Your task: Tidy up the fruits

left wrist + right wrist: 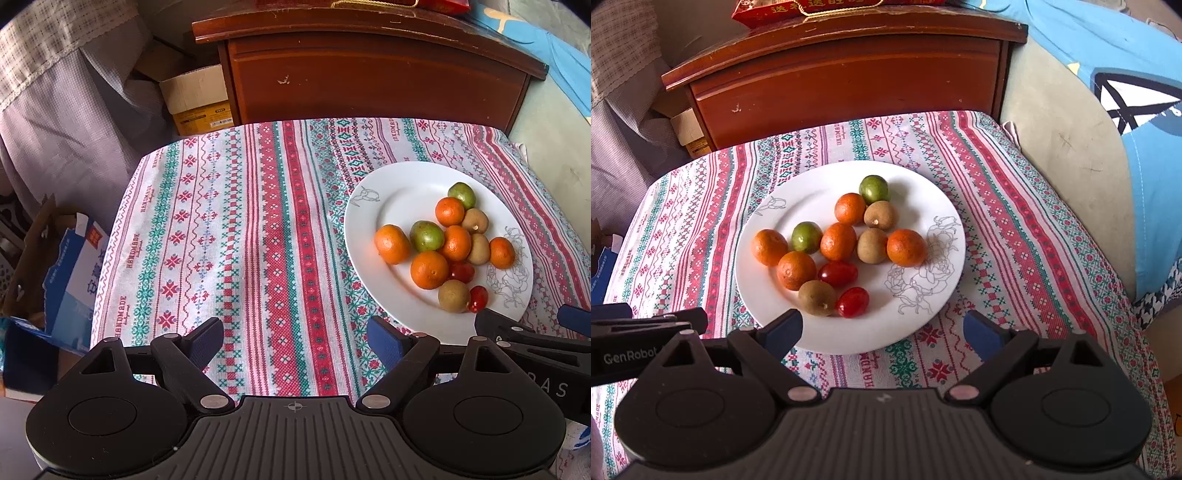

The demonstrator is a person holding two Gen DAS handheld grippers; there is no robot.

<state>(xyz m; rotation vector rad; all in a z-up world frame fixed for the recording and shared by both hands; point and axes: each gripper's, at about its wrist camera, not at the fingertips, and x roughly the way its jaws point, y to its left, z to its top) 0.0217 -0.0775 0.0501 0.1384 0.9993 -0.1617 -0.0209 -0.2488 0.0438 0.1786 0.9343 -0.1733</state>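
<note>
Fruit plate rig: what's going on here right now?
A person holds a two-finger gripper in each hand over a table with a patterned cloth. Both the left gripper and the right gripper are open and hold nothing. All the fruit sits mixed on one white plate: five oranges, three brown kiwis, two green fruits and two cherry tomatoes. The right gripper is nearest the plate's front edge. No sorting is visible yet.
</note>
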